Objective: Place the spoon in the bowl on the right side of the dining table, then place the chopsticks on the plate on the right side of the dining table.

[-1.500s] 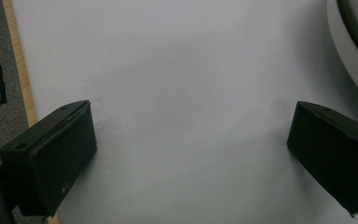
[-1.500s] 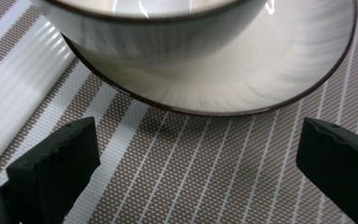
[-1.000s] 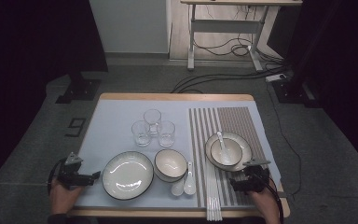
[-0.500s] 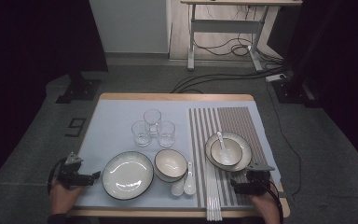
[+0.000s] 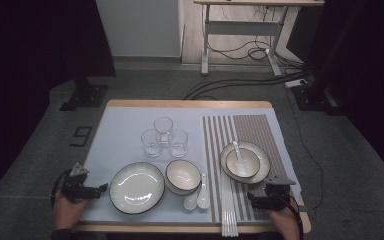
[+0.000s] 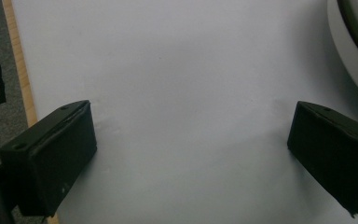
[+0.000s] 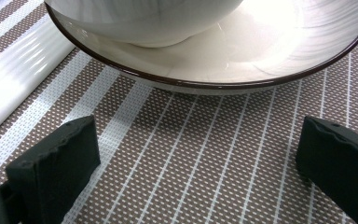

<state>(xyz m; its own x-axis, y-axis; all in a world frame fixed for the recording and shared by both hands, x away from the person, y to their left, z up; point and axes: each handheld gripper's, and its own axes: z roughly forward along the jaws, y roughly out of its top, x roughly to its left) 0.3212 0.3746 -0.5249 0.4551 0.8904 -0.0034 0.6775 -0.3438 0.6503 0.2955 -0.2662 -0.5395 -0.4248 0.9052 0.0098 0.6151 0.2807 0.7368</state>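
Observation:
My left gripper (image 5: 99,189) rests at the table's front left, jaws open, just left of a large white dark-rimmed plate (image 5: 137,187). In the left gripper view my left gripper (image 6: 191,154) stands open over bare blue mat, with that plate's rim (image 6: 354,42) at top right. At the front right my right gripper (image 5: 252,197) is open below a second plate (image 5: 262,172) that carries a bowl (image 5: 242,164) and a spoon (image 5: 236,149). Seen from the right gripper view, my right gripper (image 7: 196,163) spans the striped placemat (image 7: 191,140), apart from the plate (image 7: 261,51) ahead.
Three glasses (image 5: 164,136) stand mid-table. An empty bowl (image 5: 183,175), two white spoons (image 5: 198,197) and white chopsticks (image 5: 227,212) lie between the plates. The striped placemat (image 5: 257,127) covers the right side; the wooden table edge (image 5: 180,228) runs along the front.
My right gripper has drawn back slightly toward the front edge of the table. The left gripper and the tableware have not moved.

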